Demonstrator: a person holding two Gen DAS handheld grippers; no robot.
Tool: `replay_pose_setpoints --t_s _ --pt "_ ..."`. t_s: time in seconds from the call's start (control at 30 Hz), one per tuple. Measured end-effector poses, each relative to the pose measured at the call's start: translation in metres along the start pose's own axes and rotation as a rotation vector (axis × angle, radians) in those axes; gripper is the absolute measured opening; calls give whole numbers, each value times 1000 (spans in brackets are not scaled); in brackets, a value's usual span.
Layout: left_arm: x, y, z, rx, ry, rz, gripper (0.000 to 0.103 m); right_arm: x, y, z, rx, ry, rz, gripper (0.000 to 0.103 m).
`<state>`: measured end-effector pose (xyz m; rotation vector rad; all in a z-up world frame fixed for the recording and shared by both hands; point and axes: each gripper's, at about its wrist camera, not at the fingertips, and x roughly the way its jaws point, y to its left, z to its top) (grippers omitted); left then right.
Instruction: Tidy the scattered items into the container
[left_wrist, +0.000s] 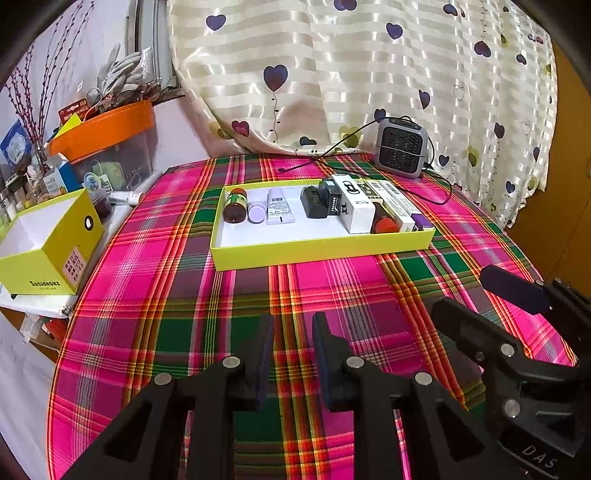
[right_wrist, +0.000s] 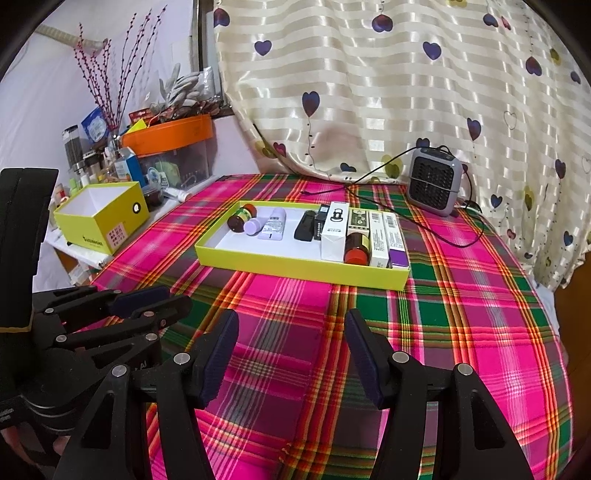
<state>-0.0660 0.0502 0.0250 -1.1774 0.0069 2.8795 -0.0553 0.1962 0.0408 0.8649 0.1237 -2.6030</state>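
Observation:
A shallow yellow-green tray (left_wrist: 314, 253) (right_wrist: 295, 267) lies on the plaid tablecloth. Inside it, from left to right, lie a brown jar (left_wrist: 235, 206), a lilac-capped bottle (left_wrist: 256, 213), a white tube (left_wrist: 279, 206), a black device (left_wrist: 314, 203), a white box (left_wrist: 354, 206), a red-capped jar (left_wrist: 384, 221) and slim cartons ending in a purple one (left_wrist: 421, 221). My left gripper (left_wrist: 291, 332) hovers over bare cloth in front of the tray, jaws narrowly apart and empty. Beside it, my right gripper (right_wrist: 291, 328) stands wide open with nothing between its fingers.
A grey fan heater (left_wrist: 402, 147) with a black cable stands behind the tray by the heart-print curtain. A deep yellow box (left_wrist: 48, 240) sits on a side shelf at the left, near an orange-lidded bin (left_wrist: 107, 129) and clutter. Plaid cloth lies between grippers and tray.

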Motion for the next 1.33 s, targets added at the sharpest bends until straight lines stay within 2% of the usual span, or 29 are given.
replay_pose_setpoints --t_s 1.07,1.13,1.2,1.33 --pt "29 5 10 10 35 5 22 18 -7 9 -8 32 -11 62" --pt "30 4 11 12 37 4 20 20 -10 9 -4 34 -14 62" --pt "32 4 11 12 38 3 14 21 -12 9 -1 38 -14 62" --pt "32 4 12 1 27 3 13 21 -16 7 5 43 -12 62"
